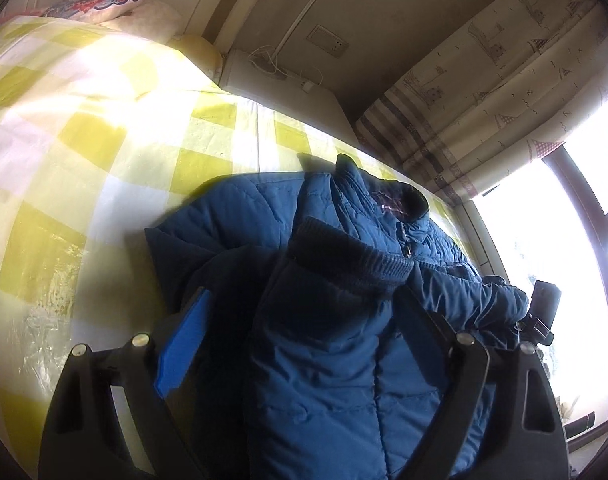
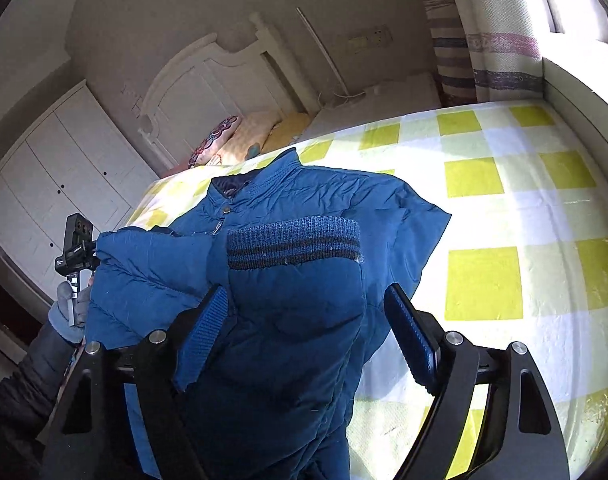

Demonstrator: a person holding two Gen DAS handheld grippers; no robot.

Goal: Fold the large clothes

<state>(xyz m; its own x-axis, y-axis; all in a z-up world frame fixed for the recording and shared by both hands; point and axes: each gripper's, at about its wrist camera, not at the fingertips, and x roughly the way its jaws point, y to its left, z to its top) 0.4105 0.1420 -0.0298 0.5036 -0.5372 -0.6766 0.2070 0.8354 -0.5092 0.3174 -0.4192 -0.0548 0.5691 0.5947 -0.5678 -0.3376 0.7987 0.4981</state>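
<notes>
Left tool (image 1: 304,312): spread wide, fingers either side of a blue padded jacket (image 1: 323,320), sleeve and ribbed cuff (image 1: 351,256) lying between them; whether the pads bite the cloth, cannot tell. Jacket spread on a bed (image 1: 104,128) covered in yellow-and-white check, collar (image 1: 383,196) toward 12 o'clock. Pillows (image 1: 104,4) at 10 o'clock by the headboard. Striped, printed curtain (image 1: 483,92) at 2 o'clock, bright window (image 1: 563,240) at 3 o'clock. Part of the other tool's body showing at 3 o'clock past the jacket's edge.

Right tool (image 2: 305,316): also spread wide, blue-padded fingers (image 2: 411,332) flanking a folded-over sleeve with its striped cuff (image 2: 294,242) toward 12 o'clock; left pad against the cloth, right pad clear of it. Gloved hand (image 2: 70,312) at 9 o'clock holding the other handle beside the jacket. White wardrobe (image 2: 56,184) at 10 o'clock, headboard (image 2: 208,76) and pillows (image 2: 240,136) at 11 o'clock, curtain (image 2: 491,48) at 1 o'clock, bare checked bed (image 2: 503,208) at 3 o'clock.
</notes>
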